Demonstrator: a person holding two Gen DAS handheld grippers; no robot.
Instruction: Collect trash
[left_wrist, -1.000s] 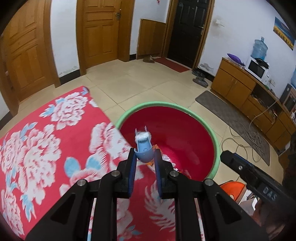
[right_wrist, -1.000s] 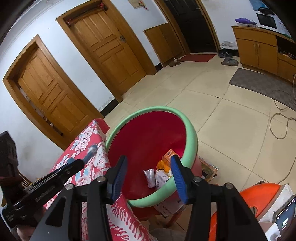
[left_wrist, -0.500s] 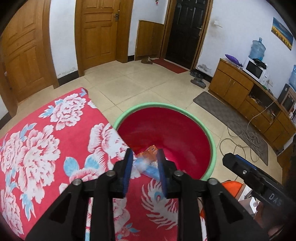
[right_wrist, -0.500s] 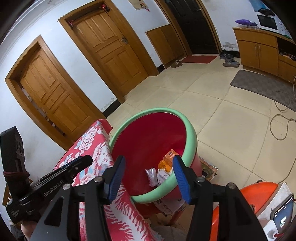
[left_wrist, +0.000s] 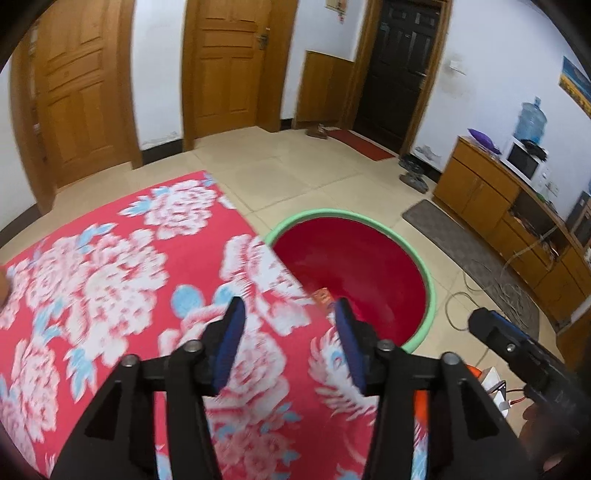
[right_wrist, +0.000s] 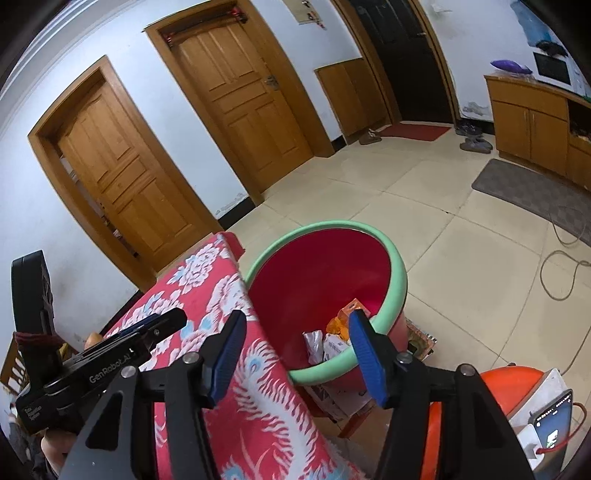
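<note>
A red basin with a green rim (left_wrist: 430, 295) stands on the floor by the table's right edge; it also shows in the right wrist view (right_wrist: 397, 291). Several pieces of trash (right_wrist: 334, 338) lie in its bottom, among them an orange packet (left_wrist: 322, 296) and white wrappers. My left gripper (left_wrist: 288, 325) is open and empty above the table's edge by the basin. My right gripper (right_wrist: 297, 336) is open and empty, over the basin's near rim. The left gripper's body (right_wrist: 110, 362) shows at the left of the right wrist view.
The table wears a red cloth with white flowers (left_wrist: 122, 273). An orange stool (right_wrist: 513, 376) and a phone on a charger (right_wrist: 554, 424) sit at the right. Cables (right_wrist: 561, 273) lie on the tiled floor. Wooden cabinets (left_wrist: 491, 195) line the right wall.
My left gripper held a blue and white piece of trash over the basin, then opened and let it drop in. It has drawn back over the table. The right gripper barely moved.
</note>
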